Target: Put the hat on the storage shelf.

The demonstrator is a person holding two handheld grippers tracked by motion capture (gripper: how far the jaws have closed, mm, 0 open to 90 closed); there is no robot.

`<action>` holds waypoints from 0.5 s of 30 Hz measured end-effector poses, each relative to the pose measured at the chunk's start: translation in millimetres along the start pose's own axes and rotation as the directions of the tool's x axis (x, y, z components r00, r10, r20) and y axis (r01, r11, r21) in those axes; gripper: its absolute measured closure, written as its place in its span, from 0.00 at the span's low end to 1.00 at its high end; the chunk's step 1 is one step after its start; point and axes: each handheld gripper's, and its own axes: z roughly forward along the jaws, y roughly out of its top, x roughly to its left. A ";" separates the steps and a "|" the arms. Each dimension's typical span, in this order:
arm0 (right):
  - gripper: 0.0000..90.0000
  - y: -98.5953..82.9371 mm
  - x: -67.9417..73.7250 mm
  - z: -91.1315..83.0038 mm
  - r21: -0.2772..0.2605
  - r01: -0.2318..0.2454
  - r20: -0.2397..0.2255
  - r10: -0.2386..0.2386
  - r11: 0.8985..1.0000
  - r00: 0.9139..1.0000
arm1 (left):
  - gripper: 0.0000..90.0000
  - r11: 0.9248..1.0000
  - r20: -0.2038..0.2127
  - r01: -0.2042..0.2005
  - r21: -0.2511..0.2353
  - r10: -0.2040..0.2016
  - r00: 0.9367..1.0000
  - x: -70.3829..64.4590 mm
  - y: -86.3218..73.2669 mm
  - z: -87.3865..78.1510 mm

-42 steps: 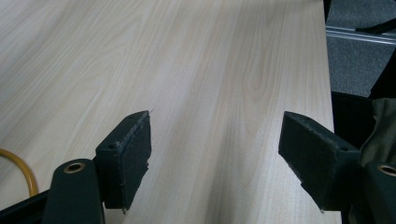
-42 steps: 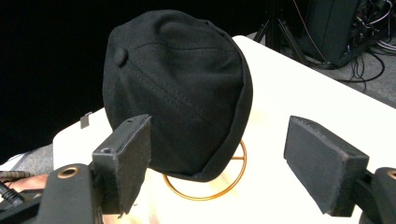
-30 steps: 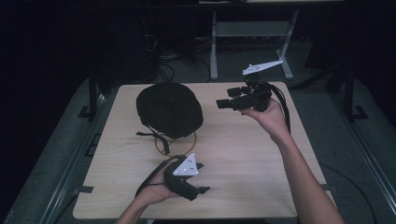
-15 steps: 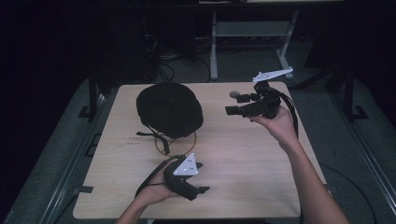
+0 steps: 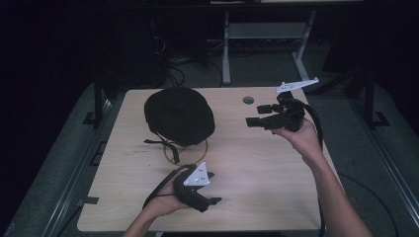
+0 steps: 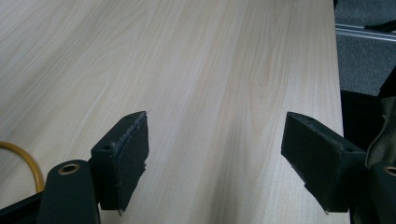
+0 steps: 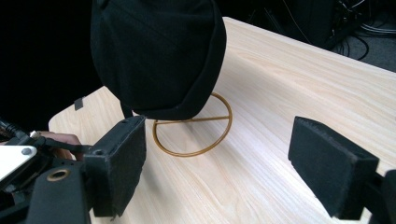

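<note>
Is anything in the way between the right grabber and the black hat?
Nothing visible is. The right gripper is held above the table with its jaws open toward the black hat on its gold wire stand; bare wood lies between.

I am not finding any readable text, label, brand, number or sign. I am seeing nothing legible in any view.

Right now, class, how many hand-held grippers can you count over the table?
2. The left hand-held gripper lies low at the near edge of the table; the right hand-held gripper is raised at the far right, aimed toward the black hat.
</note>
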 end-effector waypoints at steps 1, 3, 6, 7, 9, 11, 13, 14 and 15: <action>0.21 -1.3 -0.4 -0.7 0.001 0.000 -0.001 0.000 1.000 1.000 | 0.26 1.000 0.000 0.001 -0.002 -0.001 1.000 0.1 -0.1 0.3; 0.20 -5.8 -1.8 -2.6 -0.001 -0.007 0.001 0.007 1.000 1.000 | 0.26 1.000 0.000 -0.001 0.001 0.001 1.000 0.4 -0.2 0.3; 0.20 -8.6 -2.3 -3.1 0.003 -0.009 0.002 0.009 1.000 1.000 | 0.25 1.000 0.001 0.000 0.003 0.000 1.000 0.4 -0.3 0.1; 0.20 -11.5 -2.2 -3.7 0.010 -0.015 0.003 0.015 1.000 1.000 | 0.25 1.000 -0.002 0.007 0.002 -0.007 1.000 0.2 -0.8 -0.2; 0.20 -14.7 -2.4 -4.6 0.013 -0.016 0.000 0.016 1.000 1.000 | 0.25 1.000 -0.003 0.000 0.004 0.000 1.000 1.4 -0.9 -1.2; 0.20 -17.9 -2.7 -5.7 0.020 -0.016 0.000 0.016 1.000 1.000 | 0.25 1.000 -0.003 0.010 -0.005 -0.010 1.000 1.2 -1.2 -1.2; 0.20 -21.0 -2.7 -6.6 0.020 -0.021 0.000 0.021 1.000 1.000 | 0.25 1.000 -0.004 0.010 -0.003 -0.010 1.000 1.3 -1.3 -1.0; 0.20 -22.6 -3.1 -7.0 0.019 -0.020 -0.001 0.020 1.000 1.000 | 0.25 1.000 -0.005 0.009 -0.002 -0.009 1.000 1.1 -1.3 -0.9; 0.20 -23.8 -3.0 -7.4 0.023 -0.027 0.000 0.027 0.999 1.000 | 0.25 1.000 -0.005 0.007 -0.001 -0.007 1.000 1.1 -1.2 -0.9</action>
